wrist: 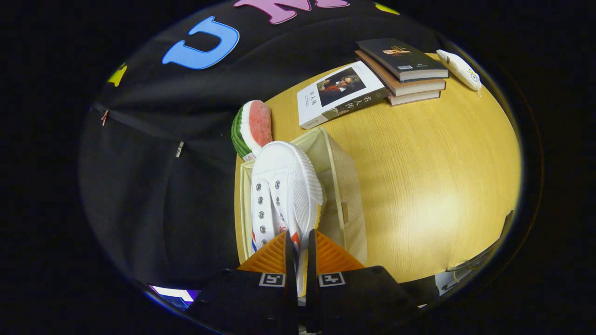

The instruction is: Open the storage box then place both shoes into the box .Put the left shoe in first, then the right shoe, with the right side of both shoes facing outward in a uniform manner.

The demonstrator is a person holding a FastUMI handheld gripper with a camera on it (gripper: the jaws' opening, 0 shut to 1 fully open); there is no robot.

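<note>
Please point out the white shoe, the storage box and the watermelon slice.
white shoe (291,179), gripper view, on its toe cap.
storage box (347,200), gripper view, on its side wall.
watermelon slice (259,123), gripper view, on its red flesh.

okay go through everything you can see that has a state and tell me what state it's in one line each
gripper: shut on the white shoe's side edge.
white shoe: held, laces unthreaded, toe pointing away, over the box.
storage box: open, lid flap not visible.
watermelon slice: standing on its rind beyond the box.
white-cover book: closed, flat.
stacked books: closed, three piled.
</note>
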